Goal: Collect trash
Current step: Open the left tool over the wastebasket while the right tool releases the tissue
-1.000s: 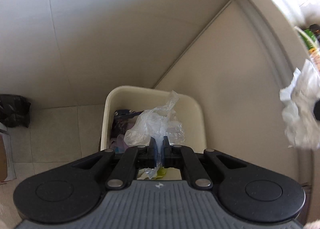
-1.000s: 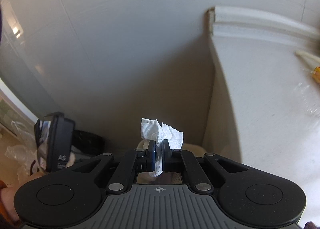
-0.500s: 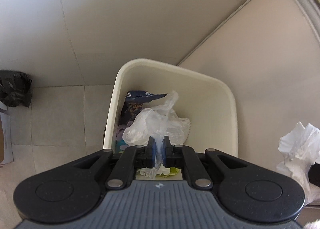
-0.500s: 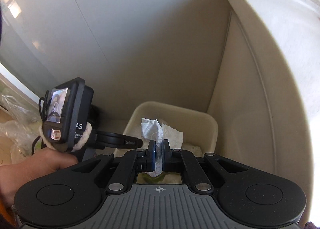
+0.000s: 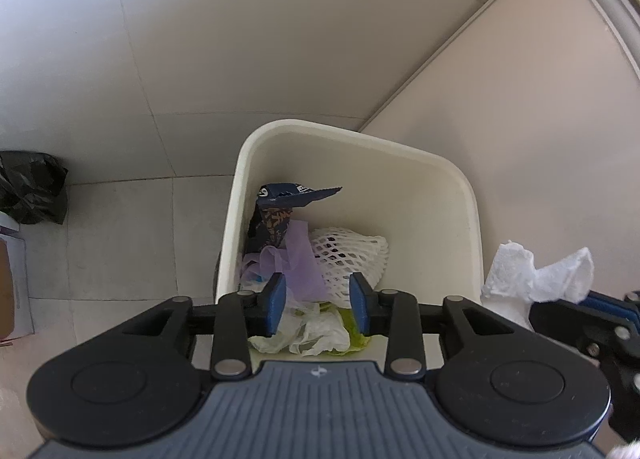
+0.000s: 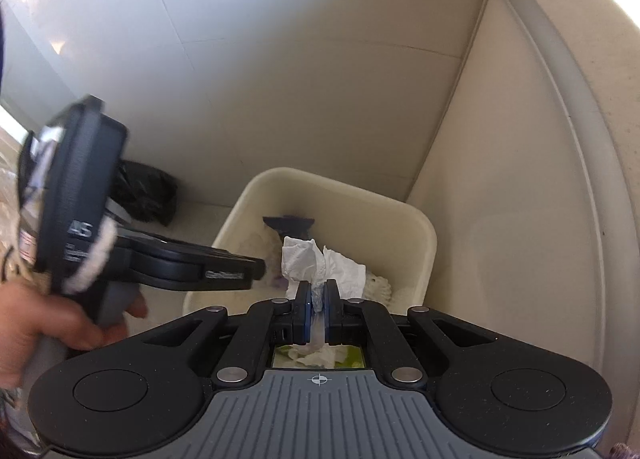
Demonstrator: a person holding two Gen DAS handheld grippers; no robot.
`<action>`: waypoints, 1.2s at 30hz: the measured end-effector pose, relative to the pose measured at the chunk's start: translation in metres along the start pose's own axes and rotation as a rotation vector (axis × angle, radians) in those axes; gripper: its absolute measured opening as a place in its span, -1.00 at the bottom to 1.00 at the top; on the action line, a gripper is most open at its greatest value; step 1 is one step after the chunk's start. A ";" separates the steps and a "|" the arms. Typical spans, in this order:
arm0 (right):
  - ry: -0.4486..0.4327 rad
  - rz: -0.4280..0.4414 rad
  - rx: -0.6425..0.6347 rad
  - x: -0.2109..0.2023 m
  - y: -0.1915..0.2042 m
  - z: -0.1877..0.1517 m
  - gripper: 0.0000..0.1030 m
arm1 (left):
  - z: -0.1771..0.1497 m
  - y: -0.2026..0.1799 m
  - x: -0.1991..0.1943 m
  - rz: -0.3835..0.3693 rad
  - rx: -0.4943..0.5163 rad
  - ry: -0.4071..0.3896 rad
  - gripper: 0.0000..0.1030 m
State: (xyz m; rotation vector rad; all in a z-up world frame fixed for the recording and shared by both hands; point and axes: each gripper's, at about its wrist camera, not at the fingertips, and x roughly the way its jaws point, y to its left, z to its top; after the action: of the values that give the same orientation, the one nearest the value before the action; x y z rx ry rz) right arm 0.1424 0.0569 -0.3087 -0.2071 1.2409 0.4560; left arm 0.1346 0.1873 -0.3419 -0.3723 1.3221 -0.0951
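Tiled floor (image 5: pixel 120 243) | cream bin (image 5: pixel 440 163) below left claw (image 5: pixel 318 301), spread, empty | right claw (image 6: pixel 316 301) pinching tissue (image 6: pixel 320 263) above bin.

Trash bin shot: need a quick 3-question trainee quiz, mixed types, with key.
1. True or false: the left tool is open and holds nothing.
2. What does the right tool grip? A) crumpled white tissue B) black bag C) foam net
3. Fill in: the white foam net lies inside the cream ____.

Key: 1 true; 2 A; 3 bin.
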 end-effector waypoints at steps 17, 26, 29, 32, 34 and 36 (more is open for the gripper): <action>0.021 0.018 0.015 0.003 -0.007 -0.006 -0.38 | -0.002 0.002 -0.010 0.023 0.040 0.004 0.01; 0.006 0.042 0.040 -0.006 -0.008 -0.005 0.46 | 0.001 -0.002 -0.005 0.047 0.054 0.011 0.50; 0.000 0.035 0.037 -0.010 -0.007 -0.004 0.52 | 0.002 -0.004 -0.004 0.060 0.057 0.016 0.64; -0.008 0.038 0.036 -0.017 -0.008 -0.003 0.53 | 0.004 -0.003 -0.007 0.072 0.043 0.031 0.84; -0.019 0.047 0.038 -0.021 -0.009 -0.001 0.56 | 0.004 -0.003 -0.012 0.065 0.036 0.030 0.88; -0.038 0.054 0.042 -0.032 -0.010 0.000 0.60 | 0.004 -0.002 -0.022 0.061 0.033 0.016 0.92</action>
State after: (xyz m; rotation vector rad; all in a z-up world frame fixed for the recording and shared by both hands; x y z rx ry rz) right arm 0.1384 0.0412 -0.2798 -0.1285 1.2203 0.4783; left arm 0.1330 0.1926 -0.3204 -0.3039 1.3449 -0.0687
